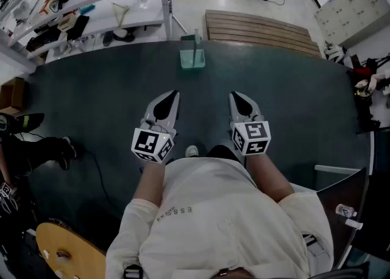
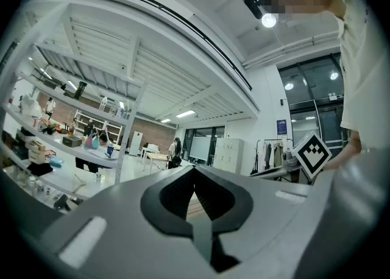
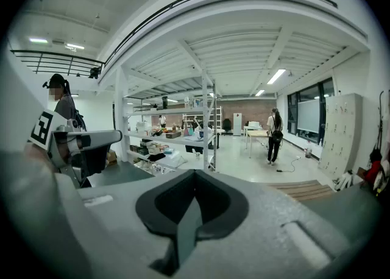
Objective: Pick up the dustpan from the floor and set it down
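A: Dustpan (image 1: 192, 57) sits at the mat's (image 1: 91, 101) far edge. Your left gripper (image 1: 175, 94) and right gripper (image 1: 234, 95) are both pressed together, empty, well short of it.

B: Spread one pair of jaws first, cross the mat, then grip its handle squarely.

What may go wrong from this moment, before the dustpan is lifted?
1. Both the left tongs and the right tongs are shut; reaching so, they may knock the dustpan over instead of gripping it.
2. The dustpan sits at the far edge of the mat, near the wooden slats; a push could slide it against them.
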`<act>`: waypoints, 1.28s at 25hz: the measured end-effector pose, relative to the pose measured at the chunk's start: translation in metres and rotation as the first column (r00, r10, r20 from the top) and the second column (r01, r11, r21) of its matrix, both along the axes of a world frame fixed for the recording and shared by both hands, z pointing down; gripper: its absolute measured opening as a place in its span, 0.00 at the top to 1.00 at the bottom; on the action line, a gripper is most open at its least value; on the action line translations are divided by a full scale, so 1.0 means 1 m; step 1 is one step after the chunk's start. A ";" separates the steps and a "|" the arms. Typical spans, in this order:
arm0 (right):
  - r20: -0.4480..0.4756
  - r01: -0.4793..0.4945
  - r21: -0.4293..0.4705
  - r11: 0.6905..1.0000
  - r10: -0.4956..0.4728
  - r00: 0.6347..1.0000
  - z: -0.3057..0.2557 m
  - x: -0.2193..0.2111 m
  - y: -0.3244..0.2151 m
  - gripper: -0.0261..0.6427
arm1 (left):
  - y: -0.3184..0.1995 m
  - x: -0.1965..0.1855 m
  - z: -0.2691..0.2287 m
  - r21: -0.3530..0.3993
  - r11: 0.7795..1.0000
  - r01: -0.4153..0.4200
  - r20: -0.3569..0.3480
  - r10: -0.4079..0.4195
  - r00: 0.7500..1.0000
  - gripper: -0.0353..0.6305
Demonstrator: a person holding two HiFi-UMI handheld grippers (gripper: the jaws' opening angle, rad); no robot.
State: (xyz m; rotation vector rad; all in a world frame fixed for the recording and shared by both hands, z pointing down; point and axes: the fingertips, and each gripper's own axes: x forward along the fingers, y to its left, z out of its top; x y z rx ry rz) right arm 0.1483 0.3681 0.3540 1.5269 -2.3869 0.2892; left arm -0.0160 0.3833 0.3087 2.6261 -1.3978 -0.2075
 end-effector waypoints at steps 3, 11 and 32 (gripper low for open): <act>-0.004 0.006 0.002 1.000 -0.006 1.000 0.001 -0.003 0.000 0.97 | 0.000 -0.002 0.000 0.002 1.000 0.001 -0.003 -0.001 1.000 0.93; -0.015 0.006 -0.002 1.000 -0.006 1.000 0.002 -0.004 0.005 0.97 | 0.003 -0.002 0.000 0.006 1.000 -0.002 -0.021 0.002 1.000 0.93; 0.008 -0.102 -0.100 0.990 0.104 0.995 0.041 0.025 -0.046 0.97 | -0.042 -0.007 0.040 -0.078 0.997 0.015 -0.040 -0.018 0.999 0.93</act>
